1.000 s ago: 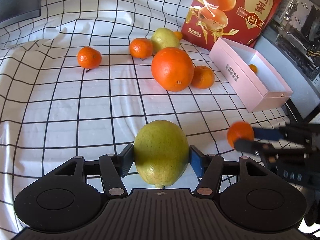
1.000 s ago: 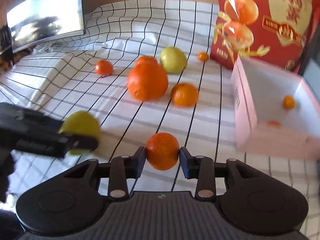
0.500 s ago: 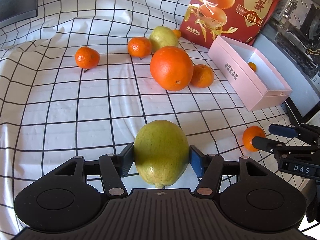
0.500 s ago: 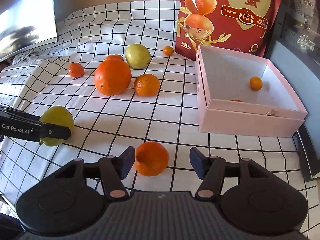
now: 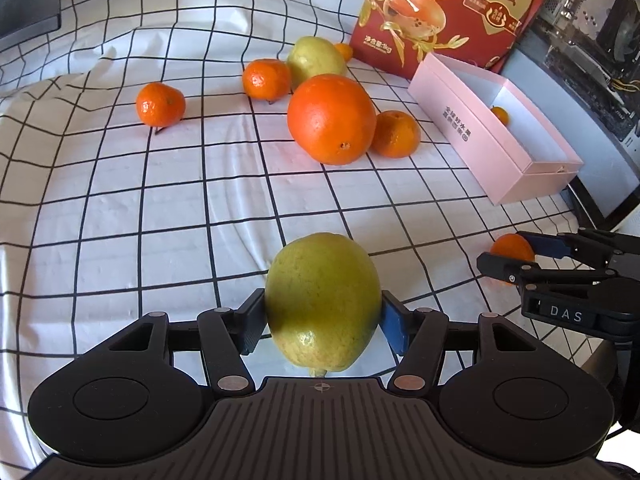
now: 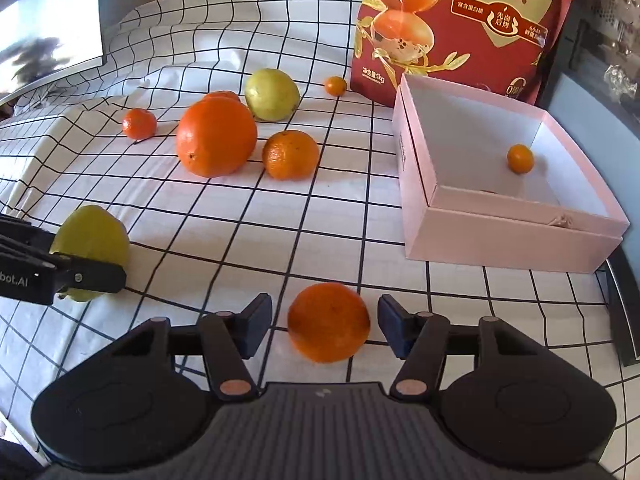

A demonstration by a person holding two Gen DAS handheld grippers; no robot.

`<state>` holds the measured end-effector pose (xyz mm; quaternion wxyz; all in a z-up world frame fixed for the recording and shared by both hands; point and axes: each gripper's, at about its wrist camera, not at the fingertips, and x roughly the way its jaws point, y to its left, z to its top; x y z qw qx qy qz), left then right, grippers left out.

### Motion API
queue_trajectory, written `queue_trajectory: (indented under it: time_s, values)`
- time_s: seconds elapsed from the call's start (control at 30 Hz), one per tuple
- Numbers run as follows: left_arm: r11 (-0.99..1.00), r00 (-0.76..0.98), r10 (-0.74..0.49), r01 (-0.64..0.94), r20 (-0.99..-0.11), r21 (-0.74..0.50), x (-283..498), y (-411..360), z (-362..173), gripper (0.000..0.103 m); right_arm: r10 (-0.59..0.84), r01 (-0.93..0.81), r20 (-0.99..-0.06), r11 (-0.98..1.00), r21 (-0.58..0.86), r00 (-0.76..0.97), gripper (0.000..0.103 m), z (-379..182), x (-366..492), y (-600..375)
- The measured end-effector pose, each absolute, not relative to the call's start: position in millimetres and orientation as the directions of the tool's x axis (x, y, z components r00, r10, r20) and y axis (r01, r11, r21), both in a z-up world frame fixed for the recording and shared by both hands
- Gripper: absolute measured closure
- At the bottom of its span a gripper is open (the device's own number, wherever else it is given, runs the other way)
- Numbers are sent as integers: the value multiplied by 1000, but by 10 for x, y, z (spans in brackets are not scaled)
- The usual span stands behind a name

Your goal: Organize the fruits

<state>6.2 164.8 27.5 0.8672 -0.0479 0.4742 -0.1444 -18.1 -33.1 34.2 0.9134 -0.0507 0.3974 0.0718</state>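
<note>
Left wrist view: left gripper (image 5: 323, 322), both pads pressed against the sides of a yellow-green pear-like fruit (image 5: 323, 304), grasped above the white black-gridded cloth (image 5: 120, 216). Beyond it: large orange (image 5: 331, 118), touching a mandarin (image 5: 395, 134) to its right; two further mandarins (image 5: 161, 104) (image 5: 266, 78); second green fruit (image 5: 317, 61) near a red printed bag (image 5: 452, 12). Pink open box (image 5: 496, 152) at right, one small orange fruit (image 5: 500, 114) inside. Right gripper (image 5: 516, 258) at the right edge, an orange mandarin (image 5: 511, 249) between its fingers. Right wrist view: right gripper (image 6: 325, 324), jaws closing, the mandarin (image 6: 328, 322) between them with a gap on either side, neither pad touching it, resting on the cloth (image 6: 224, 232). Left gripper (image 6: 90, 276) at left edge with the green fruit (image 6: 94, 246). Pink box (image 6: 516, 240) ahead to the right, holding the small orange fruit (image 6: 520, 159).
</note>
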Motion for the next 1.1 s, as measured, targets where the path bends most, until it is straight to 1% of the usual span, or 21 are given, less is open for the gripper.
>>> queue_trajectory:
  time_s: [0.03,0.13,0.27,0.63,0.83,0.93,1.03,1.1]
  values:
    - [954,509,-295,206,-809,-219,69,1648,275,38,94,-177,-737,984,-35,669,52,341,-166,-338]
    - [955,511,-290,209,-809,-209,76,1623,275,38,91,-185,-740,982,-46,666,52,331,-141,-345]
    - [956,514,-286,214,-809,-202,78,1608,273,38,99,-199,-751,979,-45,653,60,309,-145,-328]
    - [952,529,-289,243,-798,-185,122,1579,282,38,96,-206,-749,977,-55,655,60,309,-210,-313]
    - [941,571,-325,273,-754,-200,95,1568,330,38,81,-205,-746,976,-75,661,60,305,-226,-290]
    - [932,599,-344,310,-723,-187,74,1538,391,41,73,-202,-748,976,-84,660,60,296,-235,-287]
    - [927,593,-336,344,-732,-148,84,1488,403,40,69,-199,-748,976,-86,660,60,287,-247,-299]
    - [925,575,-334,353,-747,-142,93,1476,377,38,70,-197,-748,977,-83,661,60,287,-257,-305]
